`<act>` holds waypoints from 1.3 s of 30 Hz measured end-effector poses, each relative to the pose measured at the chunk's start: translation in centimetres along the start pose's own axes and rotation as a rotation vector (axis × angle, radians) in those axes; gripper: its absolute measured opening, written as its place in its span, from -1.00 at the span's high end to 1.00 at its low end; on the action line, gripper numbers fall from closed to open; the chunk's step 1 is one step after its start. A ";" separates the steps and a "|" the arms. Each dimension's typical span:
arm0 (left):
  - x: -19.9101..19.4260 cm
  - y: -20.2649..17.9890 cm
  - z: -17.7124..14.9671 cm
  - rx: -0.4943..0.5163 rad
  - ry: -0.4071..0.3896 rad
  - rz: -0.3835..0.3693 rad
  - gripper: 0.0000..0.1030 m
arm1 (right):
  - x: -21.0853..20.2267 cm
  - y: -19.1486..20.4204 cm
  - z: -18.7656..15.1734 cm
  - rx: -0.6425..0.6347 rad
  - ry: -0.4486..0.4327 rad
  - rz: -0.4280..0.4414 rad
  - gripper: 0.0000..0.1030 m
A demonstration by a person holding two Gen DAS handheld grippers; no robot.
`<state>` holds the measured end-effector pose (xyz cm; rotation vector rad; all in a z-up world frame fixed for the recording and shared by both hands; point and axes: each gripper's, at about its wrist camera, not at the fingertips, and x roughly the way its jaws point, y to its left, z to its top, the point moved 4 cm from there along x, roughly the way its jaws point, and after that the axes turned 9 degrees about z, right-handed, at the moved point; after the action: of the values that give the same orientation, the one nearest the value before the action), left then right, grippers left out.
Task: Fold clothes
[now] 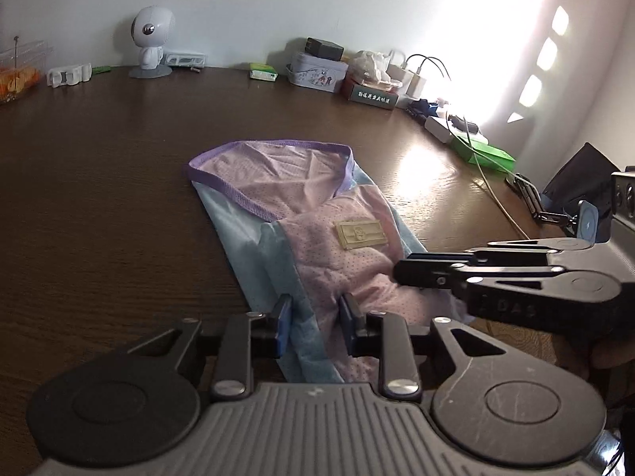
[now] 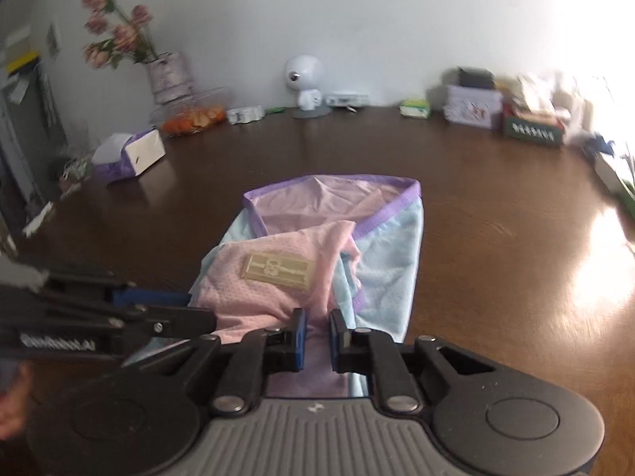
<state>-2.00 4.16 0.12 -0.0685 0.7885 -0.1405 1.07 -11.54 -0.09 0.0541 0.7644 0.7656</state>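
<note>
A small mesh garment [image 1: 301,182] in pink and light blue with purple trim lies folded on the dark wooden table [image 1: 99,178]; a beige label [image 1: 360,234] faces up on the top fold. My left gripper [image 1: 316,317] sits at the garment's near edge, its jaws apart with cloth lying in the gap and the pads clear of it. In the right wrist view the same garment [image 2: 301,214] and label [image 2: 279,269] lie just ahead. My right gripper [image 2: 318,333] stands narrowly open over the near pink edge. Each gripper shows in the other's view, the right one [image 1: 401,273] and the left one [image 2: 206,323].
Along the back wall stand a white robot-shaped gadget [image 1: 149,41], tins and boxes [image 1: 317,71], chargers with cables [image 1: 420,71] and a green box [image 1: 488,154]. A vase of flowers [image 2: 168,75], a container of oranges [image 2: 194,117] and a tissue box [image 2: 131,154] are at the back left.
</note>
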 end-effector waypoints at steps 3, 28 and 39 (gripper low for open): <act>0.1 0.5 -0.6 0.005 0.001 0.010 0.39 | -2.1 0.2 -0.6 0.004 -0.054 -0.009 0.75; -0.8 -2.3 0.3 0.089 0.033 0.080 0.38 | -3.6 3.4 -1.8 -0.062 -0.054 0.106 0.76; -0.4 -1.0 0.8 0.018 0.026 0.115 0.29 | -2.0 1.5 -0.9 -0.008 -0.061 0.084 0.65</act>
<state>-1.84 3.27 1.11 -0.0040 0.8150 -0.0402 -1.31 -11.89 0.91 0.1024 0.7046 0.8429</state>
